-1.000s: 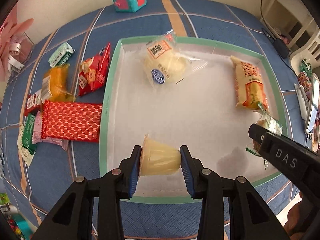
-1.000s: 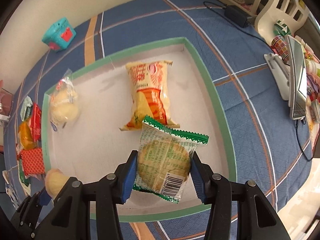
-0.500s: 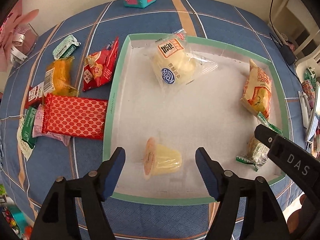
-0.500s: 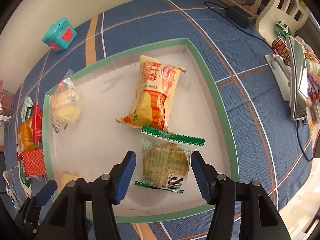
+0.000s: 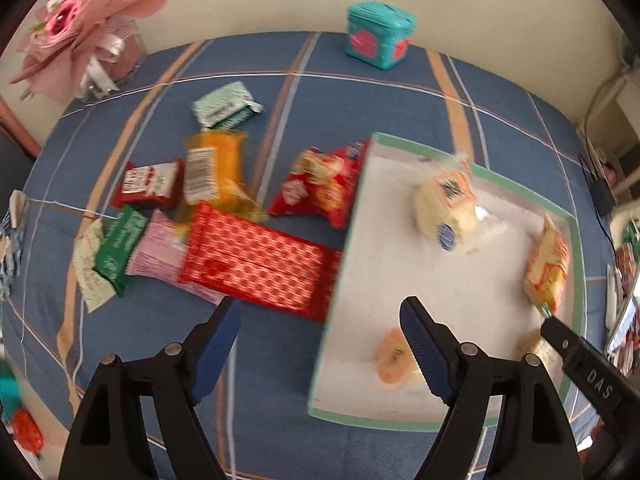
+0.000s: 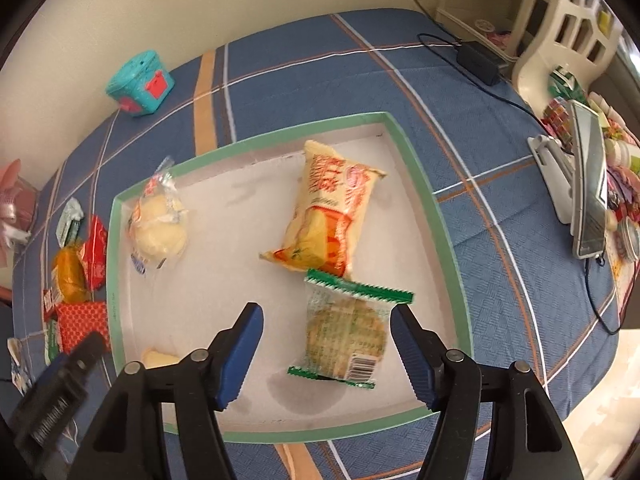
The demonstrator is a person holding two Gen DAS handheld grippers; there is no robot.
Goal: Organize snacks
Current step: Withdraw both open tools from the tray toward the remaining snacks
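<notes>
A white tray with a green rim [image 6: 424,184] [image 5: 340,280] lies on the blue checked cloth. In it lie a yellow chip bag [image 6: 328,216], a green-edged cracker pack [image 6: 348,332], a clear-wrapped bun [image 6: 160,228] [image 5: 448,208] and a small jelly cup [image 5: 394,356] [image 6: 158,358]. My left gripper [image 5: 320,336] is open and empty above the tray's left rim. My right gripper [image 6: 326,344] is open and empty just above the cracker pack. Left of the tray lie loose snacks: a red patterned pack [image 5: 256,260], a red bag [image 5: 320,184], an orange pack [image 5: 216,172].
A teal box [image 5: 378,36] stands at the cloth's far edge, a pink bouquet [image 5: 80,28] at far left. A green wafer pack [image 5: 224,106] and several small packs [image 5: 116,252] lie left. A phone on a stand [image 6: 588,184] and a charger cable [image 6: 480,64] sit right.
Both grippers have let go of the jelly cup and the cracker pack, which lie in the tray. My left gripper has swung left toward the loose snacks; my right gripper has pulled back slightly.
</notes>
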